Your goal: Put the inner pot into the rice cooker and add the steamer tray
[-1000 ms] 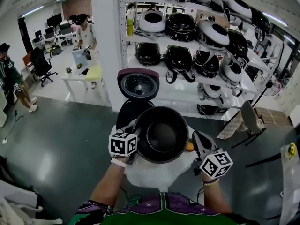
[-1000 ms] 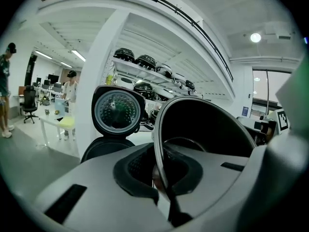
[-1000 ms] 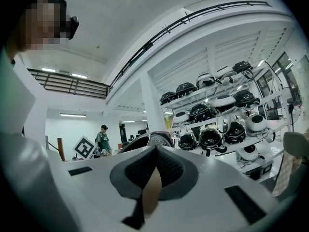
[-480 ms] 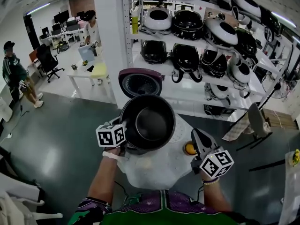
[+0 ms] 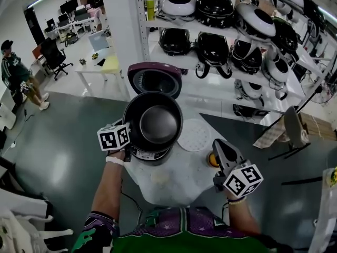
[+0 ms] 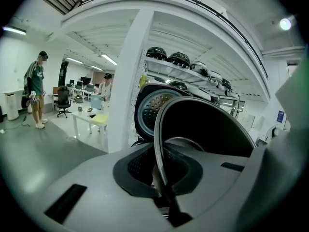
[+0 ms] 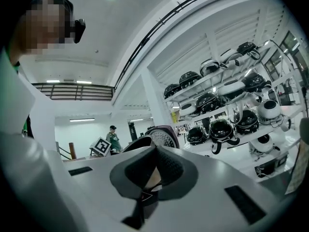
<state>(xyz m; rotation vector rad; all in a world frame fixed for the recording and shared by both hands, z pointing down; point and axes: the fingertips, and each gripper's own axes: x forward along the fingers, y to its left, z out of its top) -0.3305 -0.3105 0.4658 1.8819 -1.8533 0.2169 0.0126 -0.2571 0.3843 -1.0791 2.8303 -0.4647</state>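
Dark inner pot (image 5: 153,124) hangs tilted over the rice cooker (image 5: 150,153), rim pinched btwn the left gripper (image 5: 127,144) jaws. One-sided hold, prob. why it tips. Right gripper (image 5: 218,145) clamped on nothing, held clear. Steamer tray (image 5: 194,135) waits on the table (image 5: 174,186) beside the cooker.

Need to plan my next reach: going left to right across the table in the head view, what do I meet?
From the left: left gripper, shut on the pot's rim → inner pot → steamer tray, lying flat → right gripper, shut and empty.
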